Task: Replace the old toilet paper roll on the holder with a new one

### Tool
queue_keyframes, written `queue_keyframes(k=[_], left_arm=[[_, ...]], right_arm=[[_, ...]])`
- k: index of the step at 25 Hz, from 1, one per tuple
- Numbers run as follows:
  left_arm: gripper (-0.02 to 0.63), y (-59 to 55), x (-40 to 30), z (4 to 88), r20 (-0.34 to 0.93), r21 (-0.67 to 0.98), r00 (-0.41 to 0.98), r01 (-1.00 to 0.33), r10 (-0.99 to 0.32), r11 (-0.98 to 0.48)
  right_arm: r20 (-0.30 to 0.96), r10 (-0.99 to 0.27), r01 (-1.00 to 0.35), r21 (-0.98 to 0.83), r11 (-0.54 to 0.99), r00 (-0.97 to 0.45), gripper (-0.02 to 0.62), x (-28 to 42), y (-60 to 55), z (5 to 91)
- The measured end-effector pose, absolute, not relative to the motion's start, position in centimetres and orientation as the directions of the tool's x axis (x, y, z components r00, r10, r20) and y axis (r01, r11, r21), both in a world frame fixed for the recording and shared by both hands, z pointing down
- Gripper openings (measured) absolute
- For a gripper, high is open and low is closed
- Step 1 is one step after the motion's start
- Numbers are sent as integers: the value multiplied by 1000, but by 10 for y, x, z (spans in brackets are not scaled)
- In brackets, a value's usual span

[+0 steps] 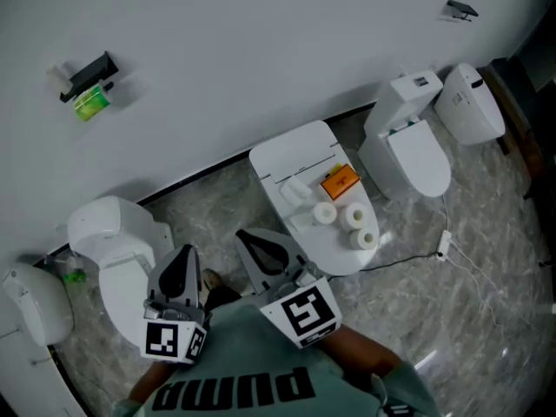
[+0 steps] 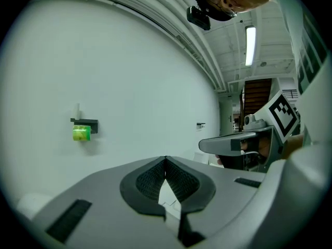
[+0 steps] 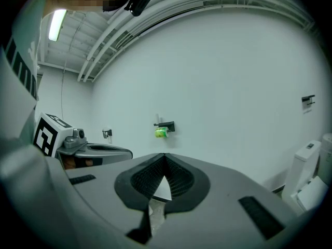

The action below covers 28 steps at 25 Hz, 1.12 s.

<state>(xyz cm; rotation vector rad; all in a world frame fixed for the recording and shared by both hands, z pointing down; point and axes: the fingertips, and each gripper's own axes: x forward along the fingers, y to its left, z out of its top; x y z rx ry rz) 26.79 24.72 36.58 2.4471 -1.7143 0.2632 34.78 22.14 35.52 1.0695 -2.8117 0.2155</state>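
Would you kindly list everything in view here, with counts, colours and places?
green roll: one, green, on the wall holder, upper left.
wall holder: one, black, on the white wall.
second holder: one, black, on the wall at upper right, apparently empty.
spare rolls: three, white, on the flat-topped fixture.
orange box: one, orange, beside the rolls.
flat-topped fixture: one, white, centre.
toilets: four, white, two on the left, two on the right.
cable: one, white, on the grey floor at right.
shirt: one, green, bottom edge.
left gripper: grey, jaws together, empty.
right gripper: grey, jaws together, empty.
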Motion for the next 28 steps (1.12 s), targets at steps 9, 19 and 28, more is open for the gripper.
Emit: queue_keyframes(k=[9, 19, 28], left_arm=[[3, 257, 268, 369, 234, 16, 318, -946, -919, -324], [3, 252, 272, 375, 246, 37, 318, -947, -916, -319], [3, 244, 282, 377, 243, 39, 336, -941, -910, -337]], right_arm=[[194, -615, -637, -76, 767, -764, 3, 339, 240, 364], [207, -616, -640, -70, 766, -760, 3, 342, 235, 369], [209, -631, -655, -67, 753, -747, 3, 352, 228, 372]])
